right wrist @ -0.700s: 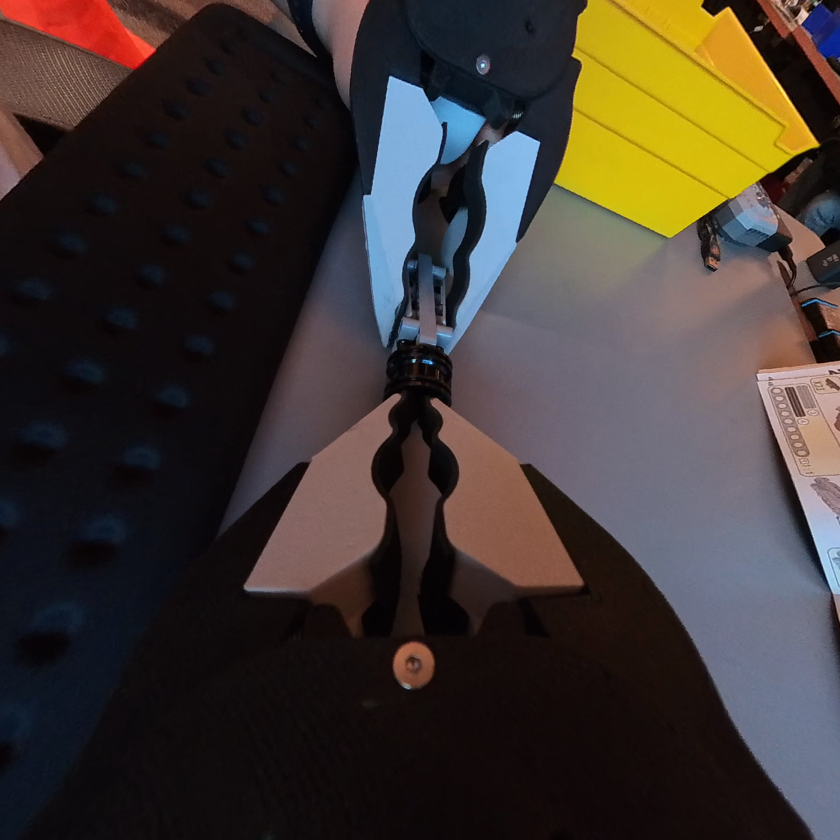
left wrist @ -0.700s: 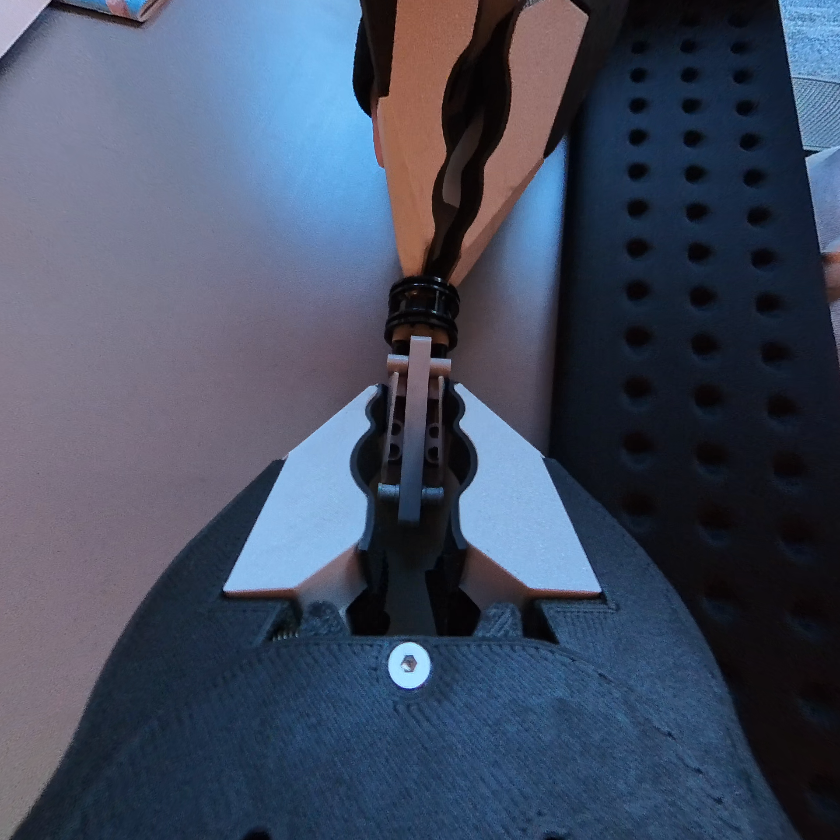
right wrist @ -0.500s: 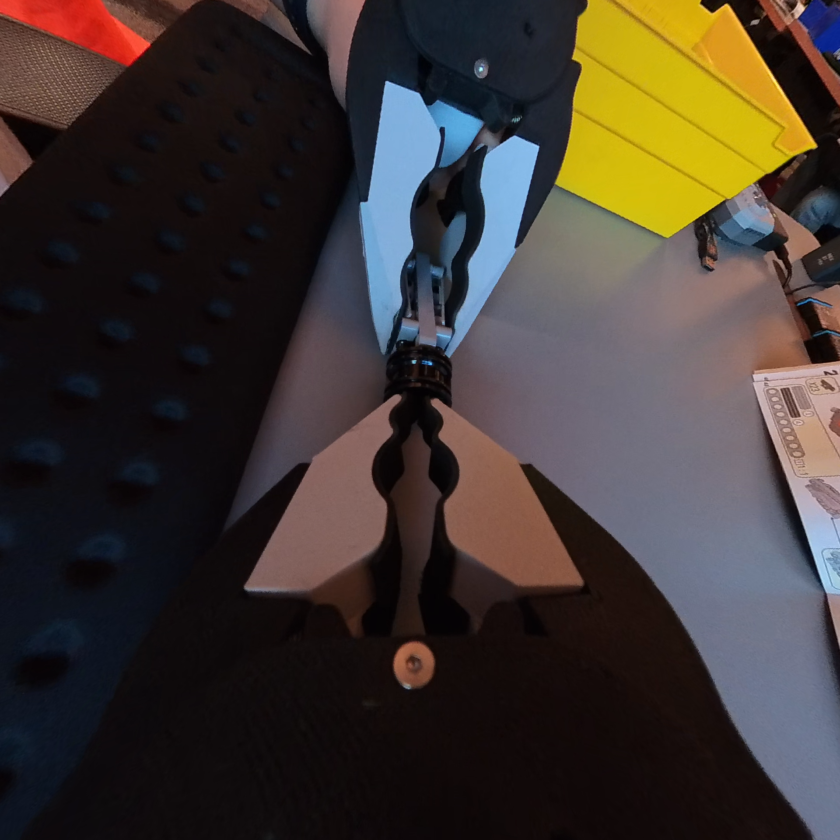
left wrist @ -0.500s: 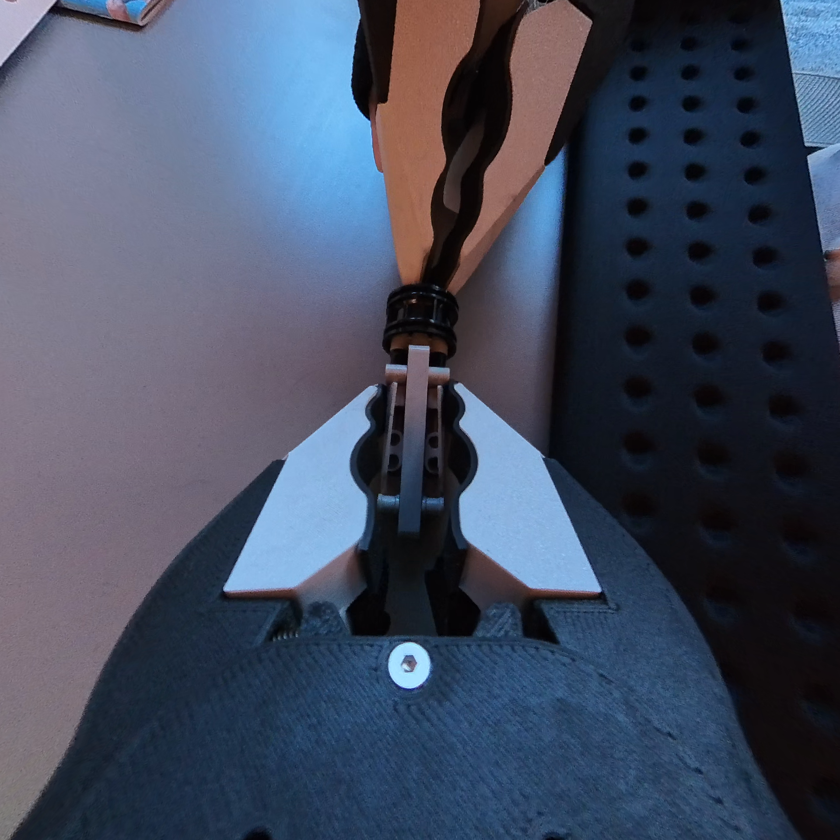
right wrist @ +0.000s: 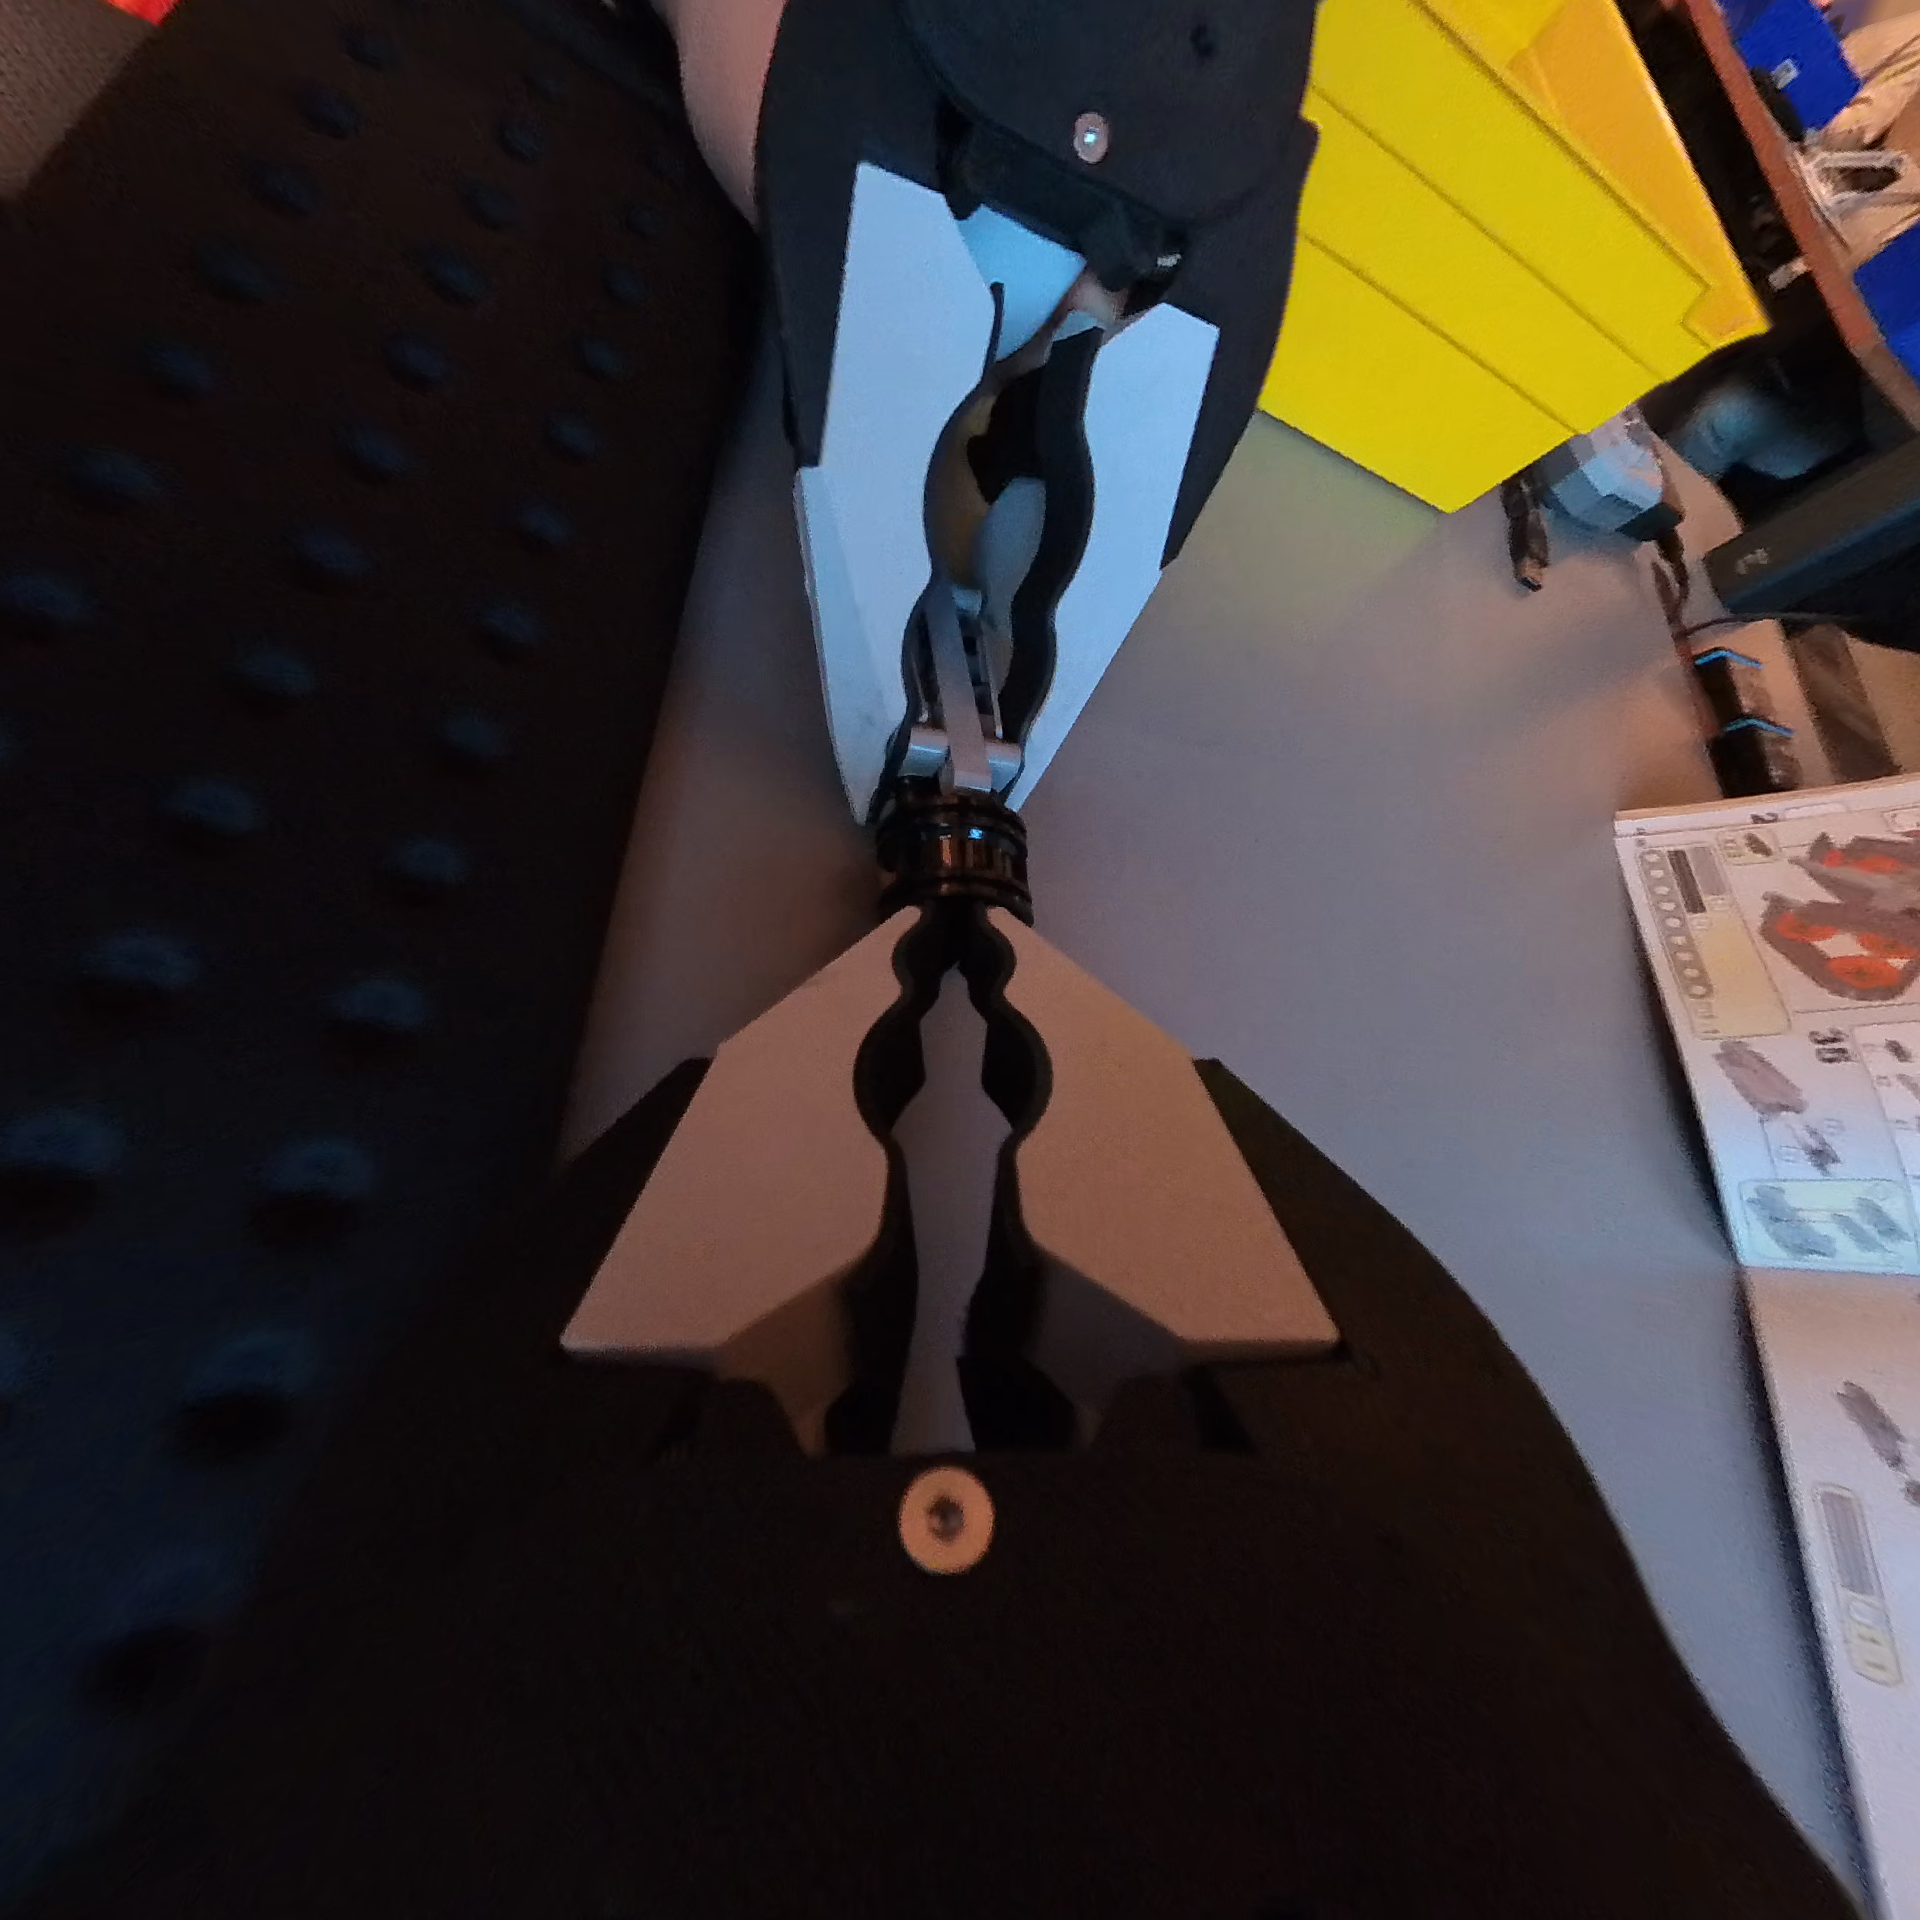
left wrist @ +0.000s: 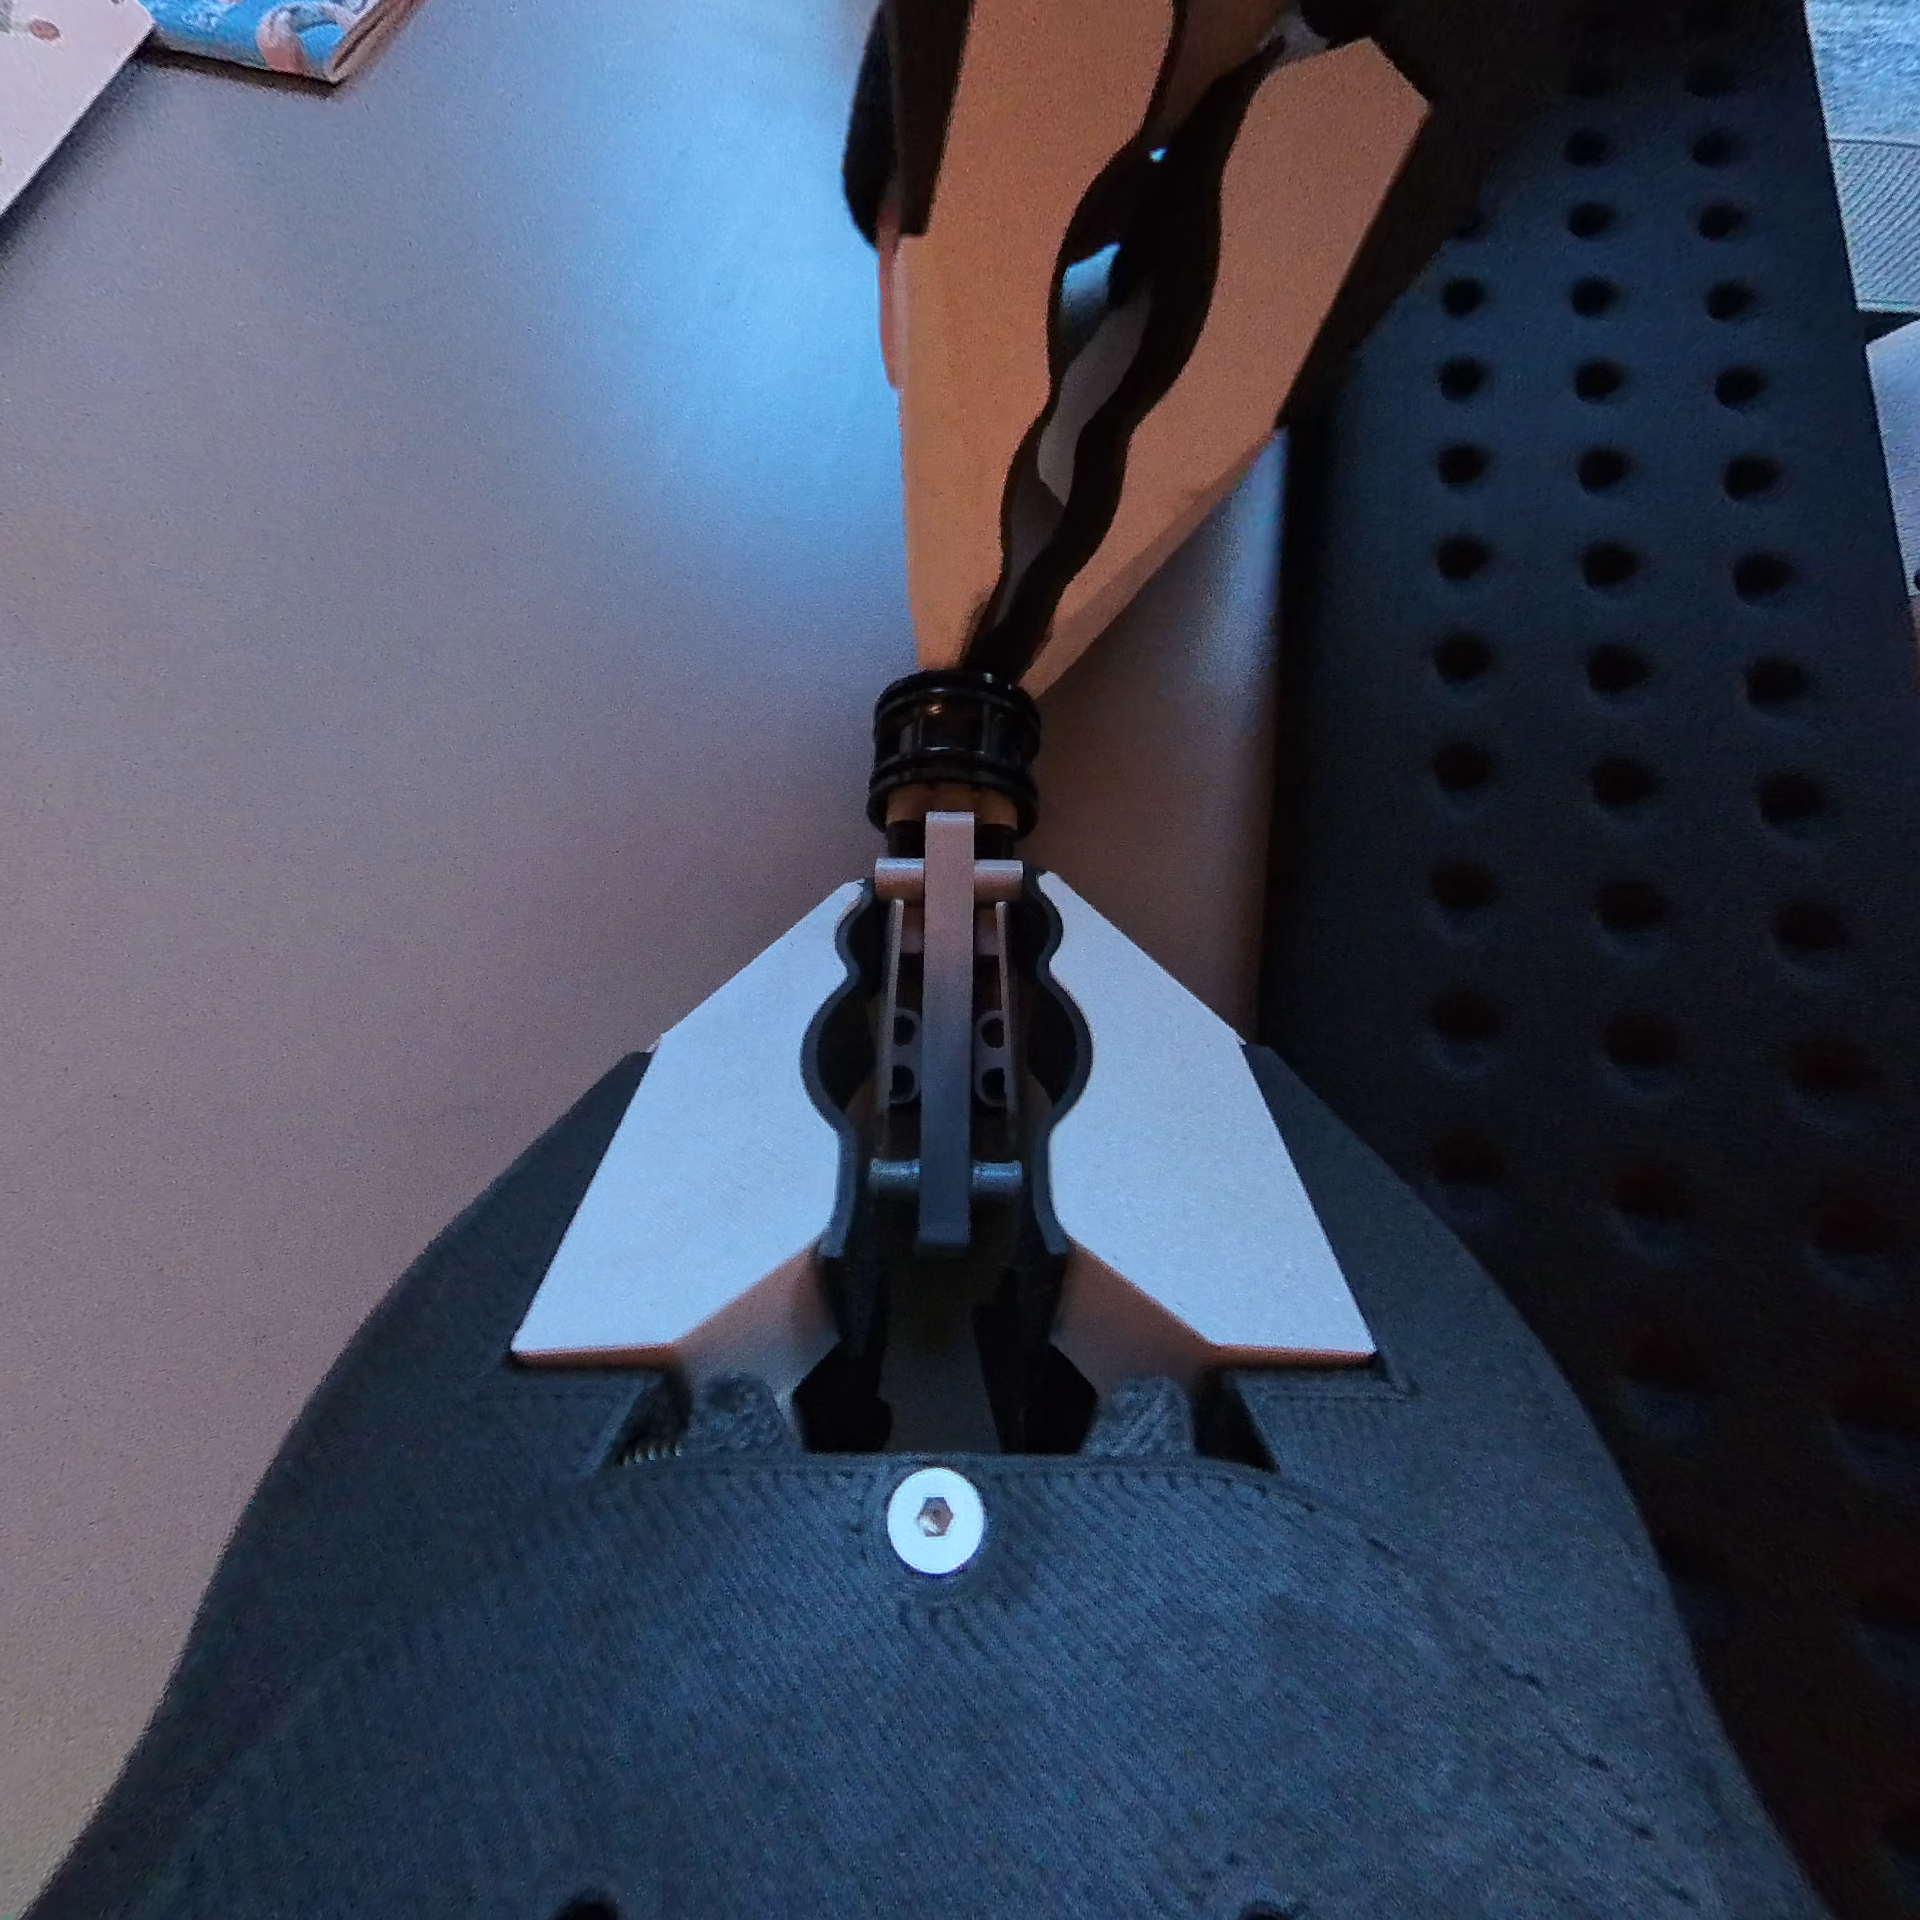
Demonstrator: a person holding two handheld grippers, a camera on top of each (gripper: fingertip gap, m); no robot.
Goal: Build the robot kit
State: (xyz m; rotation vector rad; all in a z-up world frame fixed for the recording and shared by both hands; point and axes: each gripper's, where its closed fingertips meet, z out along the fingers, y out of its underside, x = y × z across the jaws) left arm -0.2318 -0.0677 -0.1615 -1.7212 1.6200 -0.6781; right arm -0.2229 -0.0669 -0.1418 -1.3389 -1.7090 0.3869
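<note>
My left gripper (left wrist: 951, 883) is shut on a grey toy-brick assembly (left wrist: 948, 1018) of holed beams and pins, which sticks out past its fingertips. A black ringed wheel piece (left wrist: 954, 743) sits on the front end of that assembly. My right gripper (right wrist: 954, 914) is shut on the black ringed piece (right wrist: 951, 857) from the opposite side. The two grippers point tip to tip a little above the grey table (left wrist: 416, 675). The right gripper also shows in the left wrist view (left wrist: 982, 670), and the left gripper (right wrist: 945, 800) with the grey assembly (right wrist: 961, 717) in the right wrist view.
A black perforated mat (left wrist: 1610, 831) lies alongside the grippers; it also shows in the right wrist view (right wrist: 312, 727). Yellow bins (right wrist: 1455, 260) stand behind. An instruction booklet (right wrist: 1787, 1039) lies to the right, with cables and a grey device (right wrist: 1600, 488) beyond. Another booklet (left wrist: 270, 31) lies at the far left. Both grippers' tips are close together, under 4 cm apart.
Both grippers keep their hold. The right gripper has twisted slightly against the left one, so each leans a bit more in the other's view. The black piece stays against the grey assembly.
</note>
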